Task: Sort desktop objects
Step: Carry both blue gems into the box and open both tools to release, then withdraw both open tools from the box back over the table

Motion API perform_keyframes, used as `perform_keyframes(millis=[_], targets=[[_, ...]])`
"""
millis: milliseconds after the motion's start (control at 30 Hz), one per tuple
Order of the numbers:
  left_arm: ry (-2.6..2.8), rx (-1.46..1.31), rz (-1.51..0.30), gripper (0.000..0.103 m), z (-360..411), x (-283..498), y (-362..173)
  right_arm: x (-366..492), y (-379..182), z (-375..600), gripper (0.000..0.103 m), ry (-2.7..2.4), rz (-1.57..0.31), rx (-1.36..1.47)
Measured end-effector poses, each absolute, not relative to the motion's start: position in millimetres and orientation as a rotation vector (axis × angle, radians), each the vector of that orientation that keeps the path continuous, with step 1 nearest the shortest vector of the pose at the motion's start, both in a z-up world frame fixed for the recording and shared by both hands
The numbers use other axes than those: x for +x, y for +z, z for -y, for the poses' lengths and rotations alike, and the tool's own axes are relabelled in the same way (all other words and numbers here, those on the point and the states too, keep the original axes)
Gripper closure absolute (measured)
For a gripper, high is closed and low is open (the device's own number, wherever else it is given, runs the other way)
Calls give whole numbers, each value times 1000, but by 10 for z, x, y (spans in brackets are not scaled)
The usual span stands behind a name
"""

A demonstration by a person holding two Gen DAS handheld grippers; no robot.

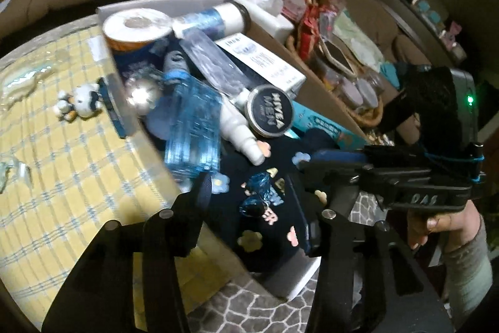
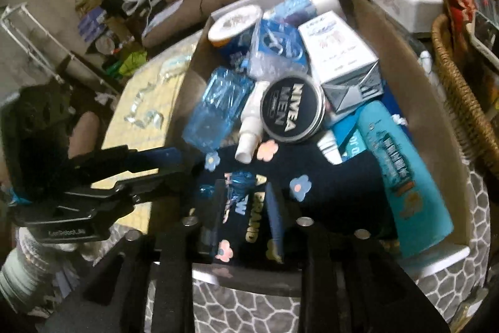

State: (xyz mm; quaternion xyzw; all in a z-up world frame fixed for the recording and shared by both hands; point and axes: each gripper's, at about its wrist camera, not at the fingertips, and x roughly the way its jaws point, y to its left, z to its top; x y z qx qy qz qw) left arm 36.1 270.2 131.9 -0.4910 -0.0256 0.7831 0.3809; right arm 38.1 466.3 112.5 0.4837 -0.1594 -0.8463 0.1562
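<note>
- The left gripper [image 1: 249,202] is black plastic, with navy-blue pads lining its two fingers and round silver pins capping its linkage bars.
- The right gripper [image 2: 246,208] has the same build: black arms, dark blue pads, silver pivot pins.
- Seen from the left wrist, the right tool's body bears raised lettering, a blue cord tied round it and a green light on its grey housing.
- The hand [image 1: 436,227] gripping it wears a pale grey knit sleeve.
</note>
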Motion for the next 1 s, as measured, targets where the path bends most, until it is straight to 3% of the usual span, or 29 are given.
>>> perform_keyframes(millis=[167, 233, 333, 500, 733, 1000], targets=[[2082, -1208, 112, 53, -2243, 283, 1533, 471, 1366, -4705, 71, -2485, 441, 1329], [2141, -1191, 122, 35, -2012, 256, 1604, 495, 1466, -4644, 68, -2505, 398, 1316], [2220, -1168, 167, 17, -1554, 251, 1658, 519, 1581, -4492, 56, -2494, 370, 1282], [2365, -1208, 207, 4, -771, 225, 1554, 546, 1697, -4089, 45, -2450, 330, 1225], [2472, -1276, 255, 2, -84, 149, 1276, 363, 1648, -3543, 45, -2397, 302, 1216], [2482, -1268, 202, 2, 89, -48, 1123, -1, 1508, -3049, 45, -2396, 216, 1249]])
